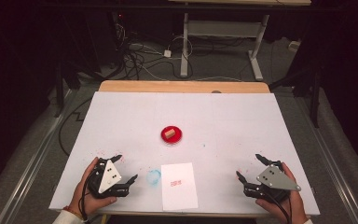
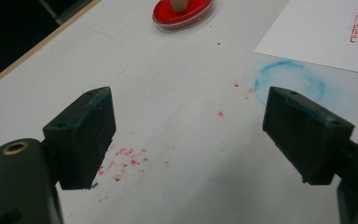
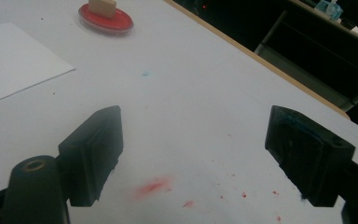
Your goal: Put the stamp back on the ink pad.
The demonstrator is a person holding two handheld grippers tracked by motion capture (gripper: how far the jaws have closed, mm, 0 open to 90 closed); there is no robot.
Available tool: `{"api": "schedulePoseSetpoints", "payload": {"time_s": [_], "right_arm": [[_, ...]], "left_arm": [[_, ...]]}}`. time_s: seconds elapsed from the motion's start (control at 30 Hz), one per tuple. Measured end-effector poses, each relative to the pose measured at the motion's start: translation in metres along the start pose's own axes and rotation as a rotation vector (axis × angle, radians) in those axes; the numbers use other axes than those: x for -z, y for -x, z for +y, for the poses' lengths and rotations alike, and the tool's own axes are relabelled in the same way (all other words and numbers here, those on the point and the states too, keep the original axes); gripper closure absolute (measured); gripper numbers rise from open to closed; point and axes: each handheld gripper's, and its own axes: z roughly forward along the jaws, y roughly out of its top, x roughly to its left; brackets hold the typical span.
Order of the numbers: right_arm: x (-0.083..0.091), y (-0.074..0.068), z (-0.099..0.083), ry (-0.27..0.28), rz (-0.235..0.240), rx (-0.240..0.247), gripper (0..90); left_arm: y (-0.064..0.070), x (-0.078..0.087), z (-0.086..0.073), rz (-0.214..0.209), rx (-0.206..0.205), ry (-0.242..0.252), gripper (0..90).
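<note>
A round red ink pad (image 1: 171,135) lies at the middle of the white table, with a small wooden stamp block (image 1: 169,133) standing in it; the pad (image 2: 183,12) and block (image 3: 102,6) also appear at the top of both gripper views. A white sheet of paper (image 1: 179,185) with a red stamp mark (image 1: 176,183) lies at the front edge. My left gripper (image 1: 125,170) rests at the front left, open and holding nothing. At the front right sits my right gripper (image 1: 250,166), open too, jaws wide apart over bare table.
A blue ring stain (image 1: 154,176) marks the table just left of the paper. Red ink specks (image 2: 123,161) dot the surface near both grippers. A wooden strip (image 1: 183,87) edges the table's far side; beyond it are cables and a desk frame (image 1: 223,42).
</note>
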Motion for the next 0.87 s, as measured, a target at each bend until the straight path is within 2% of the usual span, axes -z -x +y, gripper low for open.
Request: {"api": "schedulePoseSetpoints", "payload": {"time_s": [0.33,0.87], "right_arm": [[-0.011,-0.002,0.004,-0.001,0.023,0.003,19.6],[-0.006,0.003,0.002,0.014,0.016,-0.018,19.5]], "left_arm": [[-0.006,0.0,-0.005,0.007,0.04,0.001,16.6],[-0.005,0.0,-0.002,0.015,0.044,-0.014,16.6]]}}
